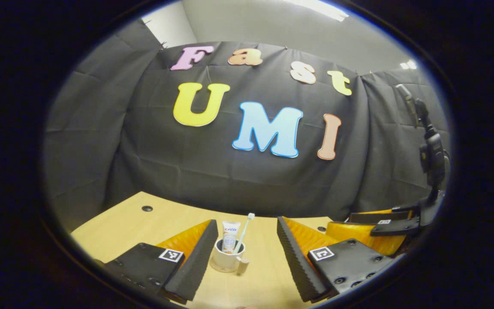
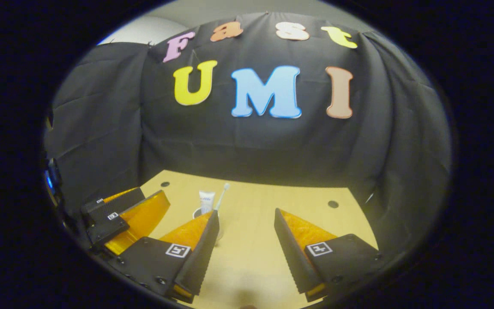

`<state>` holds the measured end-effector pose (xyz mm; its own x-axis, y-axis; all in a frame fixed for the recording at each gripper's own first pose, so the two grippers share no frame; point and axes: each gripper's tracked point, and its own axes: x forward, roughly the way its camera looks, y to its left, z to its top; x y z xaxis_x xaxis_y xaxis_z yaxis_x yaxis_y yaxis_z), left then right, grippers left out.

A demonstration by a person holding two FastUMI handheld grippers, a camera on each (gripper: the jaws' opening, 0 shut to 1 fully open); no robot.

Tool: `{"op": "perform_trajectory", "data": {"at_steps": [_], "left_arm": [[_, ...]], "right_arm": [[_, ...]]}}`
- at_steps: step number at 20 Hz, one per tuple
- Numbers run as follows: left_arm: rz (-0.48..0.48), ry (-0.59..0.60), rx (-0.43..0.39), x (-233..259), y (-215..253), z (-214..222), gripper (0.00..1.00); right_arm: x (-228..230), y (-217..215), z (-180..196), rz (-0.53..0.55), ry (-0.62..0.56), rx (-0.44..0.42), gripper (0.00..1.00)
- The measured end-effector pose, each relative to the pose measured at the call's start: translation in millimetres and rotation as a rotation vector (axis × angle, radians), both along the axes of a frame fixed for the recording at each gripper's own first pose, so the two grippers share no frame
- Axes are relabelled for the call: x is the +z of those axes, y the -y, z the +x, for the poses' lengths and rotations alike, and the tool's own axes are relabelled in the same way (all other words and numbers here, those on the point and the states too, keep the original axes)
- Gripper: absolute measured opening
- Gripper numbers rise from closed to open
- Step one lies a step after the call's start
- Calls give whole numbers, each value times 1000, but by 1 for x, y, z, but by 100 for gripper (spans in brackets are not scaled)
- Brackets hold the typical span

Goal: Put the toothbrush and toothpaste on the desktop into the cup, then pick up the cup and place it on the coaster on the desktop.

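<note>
A pale cup (image 1: 225,259) with a small handle stands upright on the wooden desktop (image 1: 114,231). A toothpaste tube (image 1: 230,235) and a white toothbrush (image 1: 245,231) stand inside it. In the left gripper view my left gripper (image 1: 245,223) is open, and the cup sits between its fingers without touching them. I cannot tell whether a coaster lies under the cup. In the right gripper view my right gripper (image 2: 245,214) is open over bare desktop (image 2: 251,257). There the cup (image 2: 196,213) is half hidden behind its left finger, with the toothpaste tube (image 2: 206,201) and toothbrush (image 2: 222,195) sticking up.
The right gripper's body (image 1: 380,227) and its black upright mount (image 1: 432,159) stand close on the right in the left gripper view. The left gripper's body (image 2: 118,214) shows at the left in the right gripper view. Small round holes (image 1: 147,208) (image 2: 332,204) dot the desktop. The black cloth wall rises behind.
</note>
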<state>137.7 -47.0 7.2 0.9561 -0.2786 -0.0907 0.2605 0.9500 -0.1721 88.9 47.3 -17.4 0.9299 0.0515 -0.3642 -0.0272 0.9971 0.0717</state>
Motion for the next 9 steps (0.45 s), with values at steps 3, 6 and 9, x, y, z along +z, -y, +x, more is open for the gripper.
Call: {"op": "perform_trajectory", "data": {"at_steps": [3, 6, 9], "left_arm": [[-3, 30, 8, 11, 10, -16, 91], [-11, 54, -11, 20, 22, -32, 91], [-3, 82, 6, 26, 22, -43, 91]], "right_arm": [[25, 29, -24, -51, 142, -73, 83], [39, 50, -43, -98, 237, -119, 83], [50, 64, -51, -84, 298, -158, 83]]}}
